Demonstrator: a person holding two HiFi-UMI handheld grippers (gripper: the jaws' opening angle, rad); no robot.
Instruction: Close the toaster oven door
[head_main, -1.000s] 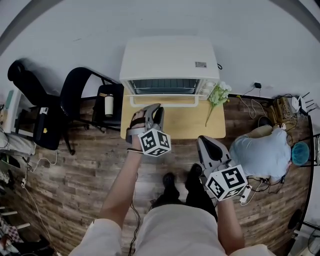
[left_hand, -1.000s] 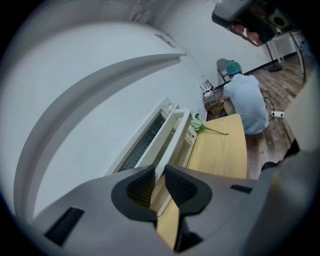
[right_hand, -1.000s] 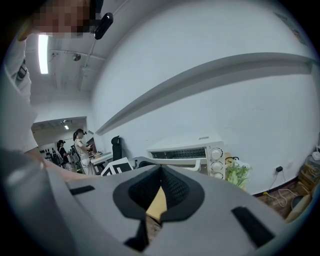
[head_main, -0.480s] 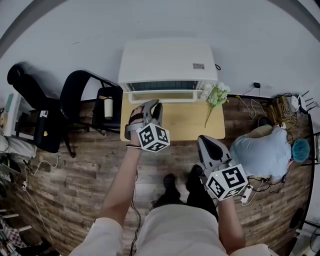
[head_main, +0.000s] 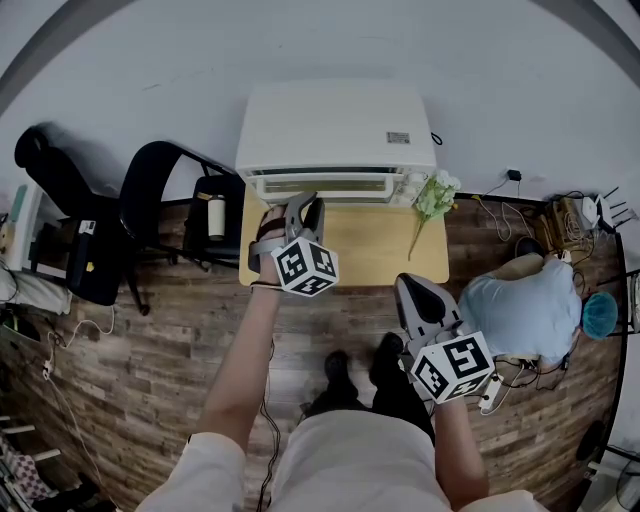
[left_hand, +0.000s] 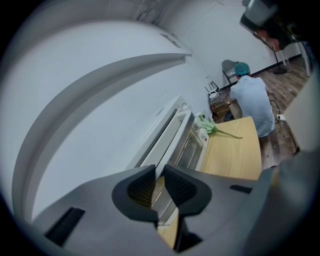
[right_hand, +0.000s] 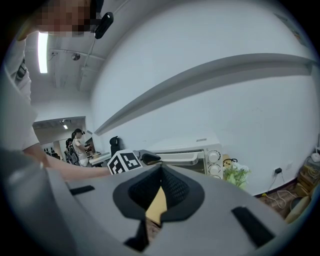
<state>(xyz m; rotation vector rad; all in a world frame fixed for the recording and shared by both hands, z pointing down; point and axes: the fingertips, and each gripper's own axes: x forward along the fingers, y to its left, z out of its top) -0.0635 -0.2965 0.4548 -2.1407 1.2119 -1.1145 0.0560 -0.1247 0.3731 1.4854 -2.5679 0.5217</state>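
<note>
A pale wooden table (head_main: 370, 252) is set against the white wall, and a white toaster oven (head_main: 335, 125) is seated at its back edge. The oven's door (head_main: 320, 184) is seen tilted almost upright (not quite flush at the top). The left gripper (head_main: 306, 204) is held just before the door's handle, its jaws parted by a narrow slit with nothing between them. The right gripper (head_main: 409, 286) is held well back over the floor, jaws pressed together, empty. A flower sprig (head_main: 433, 197) is laid beside the oven.

Wood-plank floor (head_main: 130, 370), white wall (head_main: 500, 80), black chairs (head_main: 95, 255), small wooden table (head_main: 380, 250).
</note>
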